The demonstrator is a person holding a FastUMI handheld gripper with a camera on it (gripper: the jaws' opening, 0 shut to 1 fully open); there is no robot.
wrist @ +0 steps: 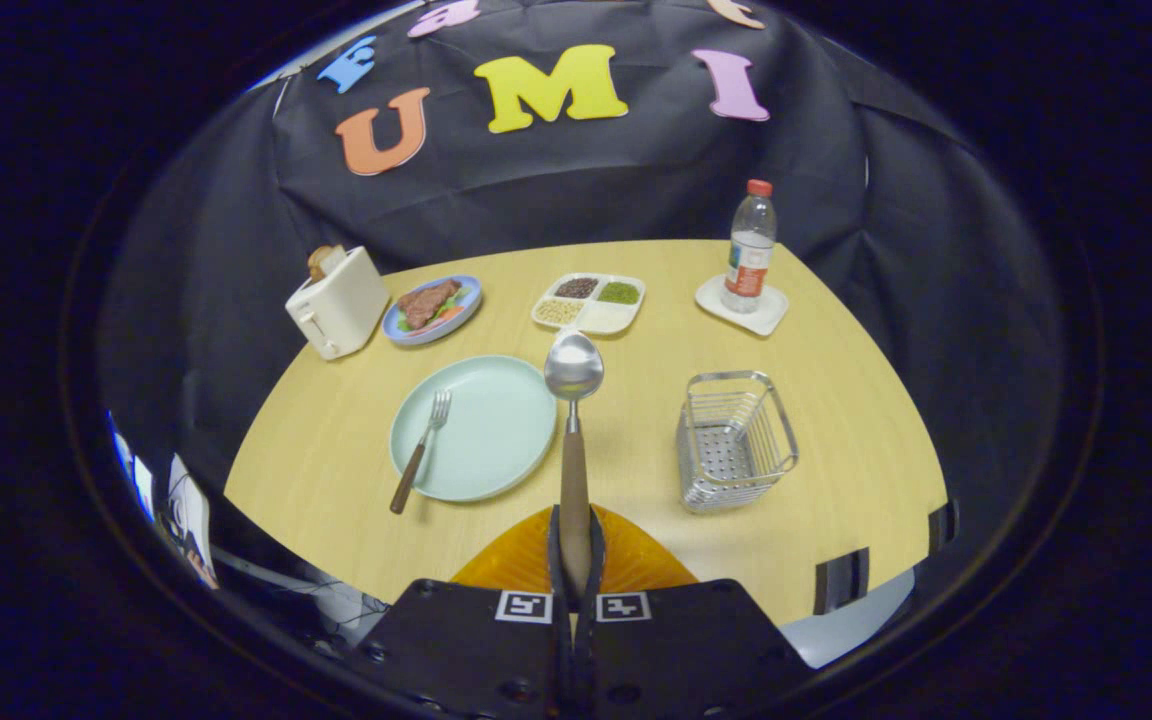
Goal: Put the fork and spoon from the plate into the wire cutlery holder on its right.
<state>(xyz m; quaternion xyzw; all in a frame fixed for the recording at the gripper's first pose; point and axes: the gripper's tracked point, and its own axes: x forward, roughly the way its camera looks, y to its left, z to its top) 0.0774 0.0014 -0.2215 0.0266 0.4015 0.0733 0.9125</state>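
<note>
The gripper (574, 545) is closed tight on the wooden handle of the spoon (573, 400), with both fingers (556, 560) pressing the handle from either side and almost no gap left between them. The spoon stands out straight ahead of the fingers, its shiny bowl at the far end, raised above the wooden table (836, 450) and not resting on anything.

Taking the pale green plate (486, 440) as the landmark: the spoon's bowl appears just past the plate's right rim, toward its far side. The fork (421, 448) lies on the left part of the plate, tines pointing away toward the far side, its brown handle running over the near left rim onto the table. The wire cutlery holder (736, 440) stands well to the right of the plate, upright, with nothing in it.

Beyond the plate, to its far left, sits a cream toaster (338, 302) with a slice of bread sticking out. Right of the toaster is a small blue dish of food (433, 308). Straight beyond the plate's right side lies a white divided tray (588, 302) holding grains and seeds. Far to the right of the plate, beyond the holder, a water bottle (751, 248) with a red cap stands on a white coaster (742, 305).
</note>
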